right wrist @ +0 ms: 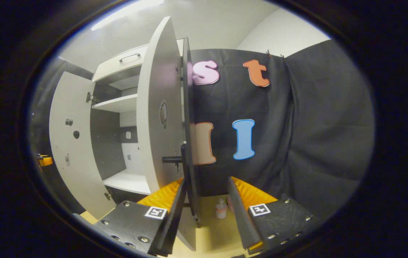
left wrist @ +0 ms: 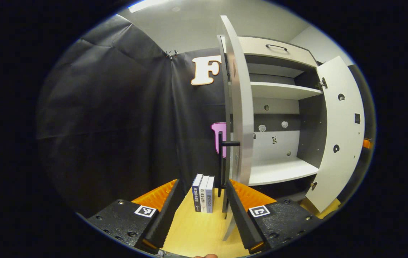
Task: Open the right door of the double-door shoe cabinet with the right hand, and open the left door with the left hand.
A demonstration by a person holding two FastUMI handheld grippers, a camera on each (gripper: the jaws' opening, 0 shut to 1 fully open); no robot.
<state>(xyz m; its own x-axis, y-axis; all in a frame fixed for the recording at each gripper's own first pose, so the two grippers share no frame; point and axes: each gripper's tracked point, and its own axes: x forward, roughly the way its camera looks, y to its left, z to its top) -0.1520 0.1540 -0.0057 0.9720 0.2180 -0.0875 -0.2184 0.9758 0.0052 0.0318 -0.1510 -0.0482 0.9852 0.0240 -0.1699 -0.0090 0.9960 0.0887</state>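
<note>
both doors look swung wide already. the left hand-held gripper (left wrist: pixel 200 211) sits with fingers apart, left door (left wrist: pixel 241 107) edge-on at 1 o'clock. the right hand-held gripper (right wrist: pixel 204 211), also apart, has the right door (right wrist: pixel 159 118) at 11 o'clock. nothing gripped, so probably just letting go.

Matt white laminate doors (left wrist: pixel 241 107), smooth wood-look tabletop (left wrist: pixel 196 229).

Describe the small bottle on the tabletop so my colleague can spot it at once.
Start at the shoe cabinet's open right door in the right gripper view, then drop to the yellow tabletop below it. The small pale bottle stands upright there between the right gripper fingers, alone against the black cloth.
</note>
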